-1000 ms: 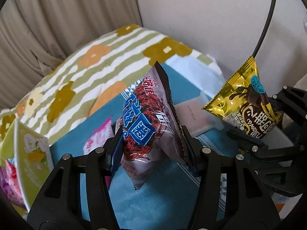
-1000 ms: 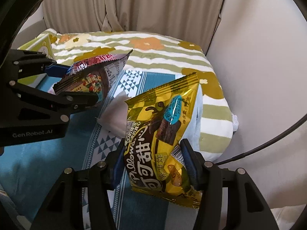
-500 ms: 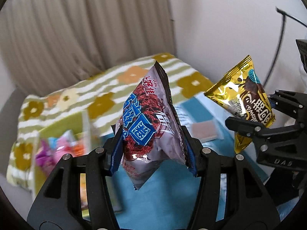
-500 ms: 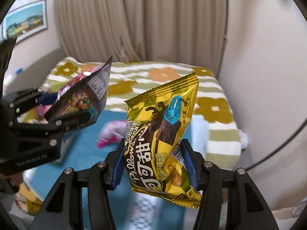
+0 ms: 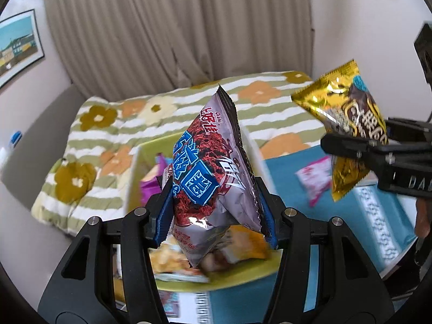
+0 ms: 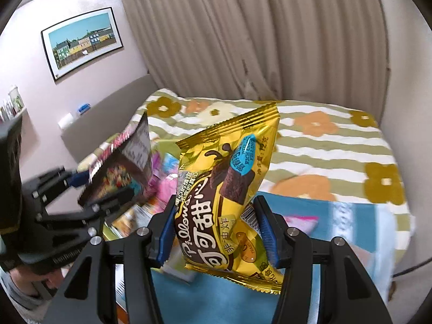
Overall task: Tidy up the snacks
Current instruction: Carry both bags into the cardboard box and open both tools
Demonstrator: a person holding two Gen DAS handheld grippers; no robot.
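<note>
My left claw (image 5: 216,210) pinches the purple snack bag (image 5: 213,178), now swung over the green box (image 5: 243,278) on the bed; my right claw (image 6: 216,232) pinches the yellow bag (image 6: 226,194) alongside, ready for dropping.

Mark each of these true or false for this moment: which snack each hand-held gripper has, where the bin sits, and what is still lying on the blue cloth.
1. The left hand-held gripper clamps a purple-grey snack bag. True.
2. The right hand-held gripper is empty. False: it is shut on a yellow Pillows bag.
3. A green bin holding snacks lies below the left bag. True.
4. The blue cloth has no packets on it. False: a pink packet lies there.
5. A framed picture hangs on the wall. True.
</note>
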